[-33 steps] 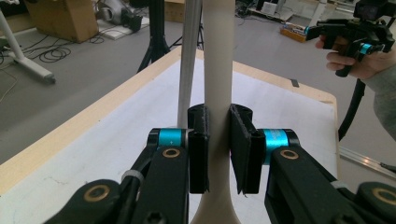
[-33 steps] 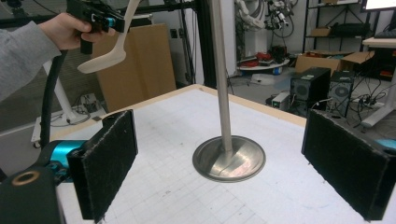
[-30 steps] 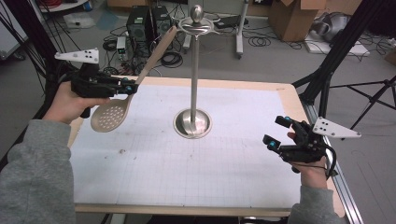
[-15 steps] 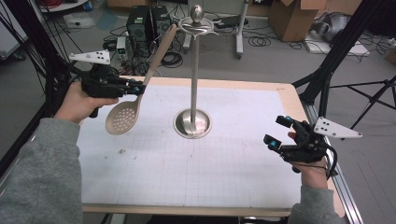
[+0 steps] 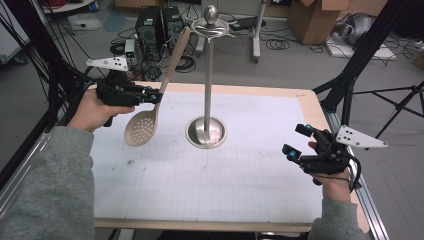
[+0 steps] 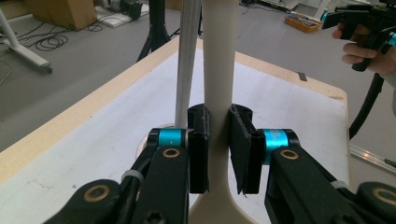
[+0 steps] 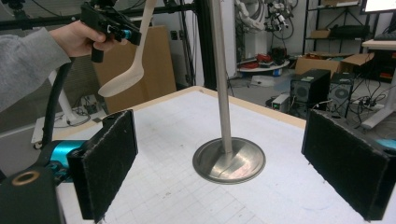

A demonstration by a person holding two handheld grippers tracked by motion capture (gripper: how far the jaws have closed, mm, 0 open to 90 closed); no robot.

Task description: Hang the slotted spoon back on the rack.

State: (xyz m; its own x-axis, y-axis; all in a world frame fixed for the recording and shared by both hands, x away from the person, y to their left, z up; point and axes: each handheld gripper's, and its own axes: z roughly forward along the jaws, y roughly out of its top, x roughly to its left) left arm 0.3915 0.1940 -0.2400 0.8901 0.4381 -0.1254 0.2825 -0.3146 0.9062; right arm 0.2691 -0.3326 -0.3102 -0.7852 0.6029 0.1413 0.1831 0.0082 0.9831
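Note:
A beige slotted spoon (image 5: 150, 112) hangs above the table's left side, bowl down, its handle slanting up toward the top of the metal stand (image 5: 207, 85). My left gripper (image 5: 155, 96) is shut on the spoon's handle (image 6: 218, 107), pads on both sides. The spoon (image 7: 128, 70) also appears at upper left in the right gripper view, carried by the left gripper (image 7: 133, 36). My right gripper (image 5: 297, 141) rests near the table's right edge, jaws wide open with nothing between them. The stand's round base (image 7: 229, 161) lies ahead of the right gripper (image 7: 233, 168).
A white gridded mat (image 5: 210, 170) covers the wooden table (image 5: 305, 95). The stand's pole (image 6: 187, 60) rises just behind the spoon handle. Computer towers (image 5: 155, 25), cables and cardboard boxes (image 5: 312, 20) lie on the floor beyond the table. A black tripod (image 5: 360, 55) stands at right.
My left gripper has carried the spoon to the right, closer to the stand, and the spoon hangs steeper. The right gripper has stayed put.

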